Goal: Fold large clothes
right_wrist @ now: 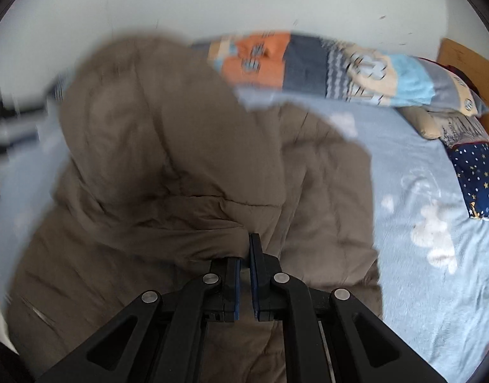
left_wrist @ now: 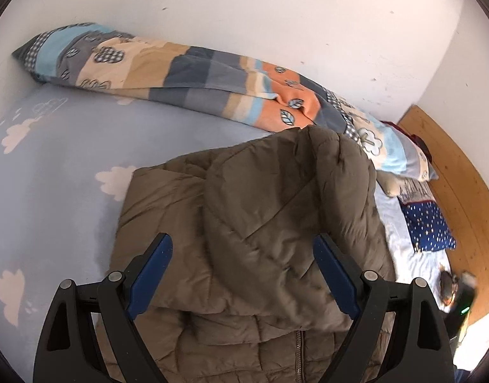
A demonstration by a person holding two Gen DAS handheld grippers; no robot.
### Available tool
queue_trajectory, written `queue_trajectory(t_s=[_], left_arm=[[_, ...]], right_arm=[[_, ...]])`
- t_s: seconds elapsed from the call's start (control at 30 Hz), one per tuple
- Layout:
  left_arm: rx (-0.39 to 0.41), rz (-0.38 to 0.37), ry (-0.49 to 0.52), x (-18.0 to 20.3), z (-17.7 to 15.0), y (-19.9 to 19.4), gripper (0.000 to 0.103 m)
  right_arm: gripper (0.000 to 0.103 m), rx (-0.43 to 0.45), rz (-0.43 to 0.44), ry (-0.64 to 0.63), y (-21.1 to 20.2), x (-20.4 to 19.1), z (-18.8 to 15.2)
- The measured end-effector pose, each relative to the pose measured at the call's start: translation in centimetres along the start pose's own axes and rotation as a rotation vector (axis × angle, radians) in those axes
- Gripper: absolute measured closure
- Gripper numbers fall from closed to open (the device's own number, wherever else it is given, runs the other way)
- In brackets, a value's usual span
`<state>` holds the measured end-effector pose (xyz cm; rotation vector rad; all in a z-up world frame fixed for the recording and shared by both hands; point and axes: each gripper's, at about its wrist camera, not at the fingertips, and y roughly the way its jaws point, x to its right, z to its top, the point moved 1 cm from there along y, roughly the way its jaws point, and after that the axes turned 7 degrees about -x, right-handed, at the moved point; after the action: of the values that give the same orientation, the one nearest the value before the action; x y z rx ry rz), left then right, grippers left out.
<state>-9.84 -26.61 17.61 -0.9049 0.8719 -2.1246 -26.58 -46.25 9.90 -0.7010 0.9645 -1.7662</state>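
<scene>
A brown quilted jacket (left_wrist: 251,210) lies on the light blue bed sheet (left_wrist: 53,172), its zip near the bottom edge of the left wrist view. My left gripper (left_wrist: 244,261) hovers over it, open, its blue pads clear of the cloth. In the blurred right wrist view my right gripper (right_wrist: 247,249) is shut on an edge of the jacket (right_wrist: 168,166). A large flap of the jacket rises from the jaws and drapes over the rest of the garment.
A rolled patchwork quilt (left_wrist: 193,73) runs along the white wall. Pillows, one dark blue with stars (left_wrist: 428,226), lie at the wooden headboard (left_wrist: 461,191) on the right. A small dark object (left_wrist: 448,287) rests near the bed's right edge.
</scene>
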Motion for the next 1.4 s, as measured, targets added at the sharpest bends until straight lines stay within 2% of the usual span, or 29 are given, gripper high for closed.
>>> queue_trajectory(t_s=[0.13,0.23,0.3,0.37,0.47,0.57,0.67,0.73,0.8,0.93,1.07,1.17,1.27,1.4], left_arm=[[0.031,-0.057,0.033,2.5,-0.4,1.2,0.014],[0.029,-0.085,0.100,5.0,-0.8,2.7,0.014],[-0.020,0.027,0.168,6.4,-1.6,4.8,0.014],[-0.090,0.136,0.190,6.4,-2.6,7.4,0.014],[-0.164,0.221,0.175,5.1,-3.7,10.4,0.014],[-0.155,0.215,0.164,4.9,-3.7,10.4,0.014],[-0.148,0.214,0.171,5.1,-4.0,10.2,0.014],[-0.146,0.213,0.176,5.1,-4.1,10.0,0.014],[-0.145,0.209,0.176,4.9,-4.1,9.7,0.014],[-0.137,0.202,0.178,4.9,-4.3,9.4,0.014],[-0.133,0.201,0.185,4.8,-4.4,9.4,0.014],[-0.133,0.200,0.193,4.7,-4.5,9.5,0.014],[-0.137,0.199,0.209,4.8,-4.6,9.7,0.014],[-0.138,0.232,0.261,5.4,-4.8,10.3,0.014]], right_arm=[[0.097,-0.040,-0.076,-0.079,1.9,-1.4,-1.5],[0.096,-0.045,-0.080,-0.067,2.1,-1.2,-1.7],[0.096,-0.048,-0.082,-0.052,2.0,-0.9,-1.8],[0.088,-0.053,-0.084,-0.044,1.6,-0.5,-1.8],[0.086,-0.075,-0.075,-0.037,0.4,-0.4,-1.8],[0.086,-0.026,-0.063,-0.055,-2.6,-0.7,-1.2],[0.086,0.077,-0.015,-0.056,-6.3,-1.1,0.2],[0.086,0.126,0.052,-0.033,-7.5,-1.9,1.9],[0.086,0.133,0.107,-0.016,-7.2,-2.8,3.6],[0.086,0.152,0.173,-0.003,-4.4,-5.1,8.5],[0.086,0.085,0.215,0.041,1.2,-6.3,12.7],[0.088,-0.020,0.162,0.032,6.0,-6.6,13.3],[0.092,-0.146,0.120,0.019,10.7,-6.3,12.0],[0.092,-0.154,0.127,0.046,11.6,-5.7,11.4]])
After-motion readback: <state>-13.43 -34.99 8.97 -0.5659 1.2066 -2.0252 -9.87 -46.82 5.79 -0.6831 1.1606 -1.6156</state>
